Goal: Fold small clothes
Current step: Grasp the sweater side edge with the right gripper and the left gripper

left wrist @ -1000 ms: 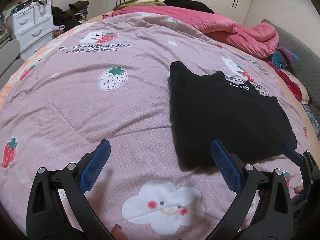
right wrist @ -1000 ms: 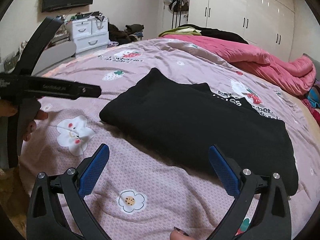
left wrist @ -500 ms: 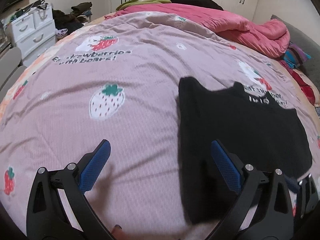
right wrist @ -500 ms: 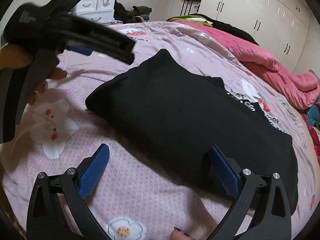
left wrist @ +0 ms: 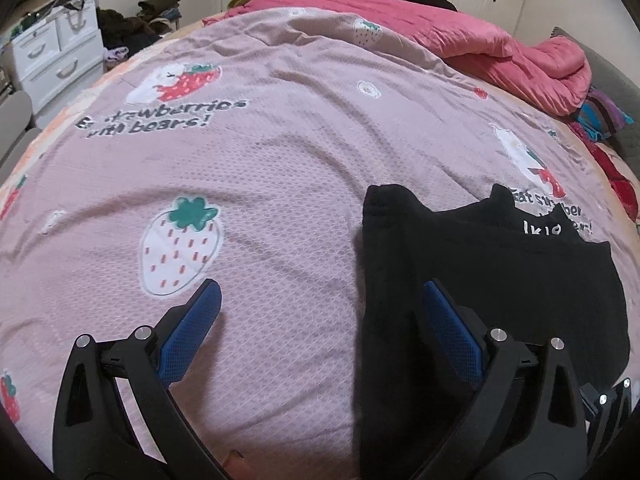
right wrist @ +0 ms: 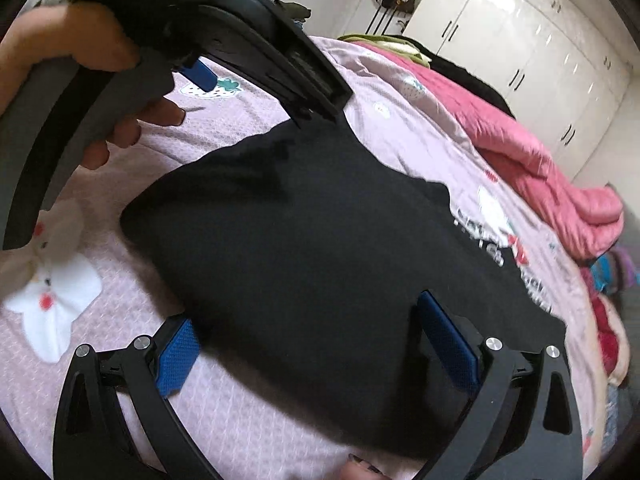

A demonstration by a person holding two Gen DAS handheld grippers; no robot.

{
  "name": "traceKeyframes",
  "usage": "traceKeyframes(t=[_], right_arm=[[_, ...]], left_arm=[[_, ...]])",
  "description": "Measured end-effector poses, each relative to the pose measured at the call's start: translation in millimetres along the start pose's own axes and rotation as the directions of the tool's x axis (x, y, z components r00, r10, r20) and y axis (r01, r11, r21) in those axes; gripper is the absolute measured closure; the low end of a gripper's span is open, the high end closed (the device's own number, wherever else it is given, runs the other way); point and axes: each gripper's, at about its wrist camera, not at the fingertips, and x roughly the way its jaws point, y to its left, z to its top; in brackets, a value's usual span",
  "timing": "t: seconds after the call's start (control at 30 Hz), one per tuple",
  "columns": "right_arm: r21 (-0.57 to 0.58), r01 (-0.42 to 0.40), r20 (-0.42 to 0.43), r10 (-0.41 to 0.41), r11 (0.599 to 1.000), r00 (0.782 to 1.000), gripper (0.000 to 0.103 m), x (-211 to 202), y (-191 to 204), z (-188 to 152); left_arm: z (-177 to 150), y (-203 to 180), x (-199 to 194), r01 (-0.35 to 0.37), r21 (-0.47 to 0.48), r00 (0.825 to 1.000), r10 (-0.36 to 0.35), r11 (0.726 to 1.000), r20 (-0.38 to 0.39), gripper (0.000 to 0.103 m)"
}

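A black folded garment (left wrist: 472, 272) lies flat on the pink strawberry-print bedspread (left wrist: 248, 184); it fills the middle of the right wrist view (right wrist: 320, 264). My left gripper (left wrist: 320, 320) is open and empty, low over the bed at the garment's left edge, its right finger over the black cloth. My right gripper (right wrist: 312, 344) is open and empty, straddling the garment's near edge. The left gripper's body and the hand holding it show at upper left in the right wrist view (right wrist: 248, 52).
A rolled pink quilt (left wrist: 520, 56) lies along the bed's far right side. A white drawer unit (left wrist: 56, 60) and piled clothes stand past the far left edge. White wardrobes (right wrist: 520, 48) line the back wall.
Both grippers have moved forward and lower toward the garment. The left gripper now reaches over the garment's left edge, and the right one has closed in on its near edge.
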Motion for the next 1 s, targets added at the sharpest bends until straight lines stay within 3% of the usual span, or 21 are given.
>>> traceKeyframes(t=[0.2, 0.3, 0.37, 0.4, 0.63, 0.77, 0.8, 0.87, 0.97, 1.0], right_arm=[[0.013, 0.052, 0.078, -0.053, 0.999, 0.996, 0.007, 1, -5, 7], [0.057, 0.004, 0.148, -0.012, 0.998, 0.989, 0.037, -13, -16, 6], [0.07, -0.025, 0.193, 0.011, 0.997, 0.981, 0.061, -22, -20, 4], [0.068, -0.038, 0.215, 0.023, 0.997, 0.976, 0.078, -27, -21, 4], [0.123, -0.045, 0.26, 0.011, 0.991, 0.965, 0.085, -44, -33, 1], [0.153, -0.016, 0.29, -0.029, 0.988, 0.957, 0.086, -57, -44, -4], [0.163, -0.012, 0.296, -0.037, 0.987, 0.955, 0.087, -60, -47, -6], [0.188, -0.01, 0.31, -0.049, 0.982, 0.949, 0.087, -65, -54, -9], [0.225, -0.003, 0.323, -0.071, 0.974, 0.944, 0.088, -74, -64, -15], [0.236, -0.001, 0.326, -0.079, 0.972, 0.942, 0.088, -77, -67, -17]], left_arm=[[3, -3, 8, 0.011, -0.003, 1.0, -0.011, 1.0, -0.012, 0.009], [3, -4, 10, 0.034, -0.011, 0.999, -0.034, 0.999, -0.022, 0.009], [3, -6, 12, 0.045, -0.014, 0.999, -0.045, 0.999, -0.029, 0.009], [3, -8, 13, 0.051, -0.014, 0.998, -0.051, 0.999, -0.032, 0.009], [6, -17, 10, 0.14, -0.037, 0.989, -0.142, 0.989, -0.051, 0.009], [7, -32, 0, 0.259, -0.053, 0.965, -0.261, 0.965, -0.03, 0.011], [6, -36, -3, 0.296, -0.059, 0.954, -0.298, 0.953, -0.024, 0.016], [5, -45, -8, 0.364, -0.076, 0.93, -0.366, 0.928, -0.02, 0.046], [6, -68, -23, 0.407, -0.05, 0.913, -0.408, 0.912, -0.001, 0.071], [6, -76, -29, 0.415, -0.036, 0.91, -0.415, 0.909, 0.012, 0.074]])
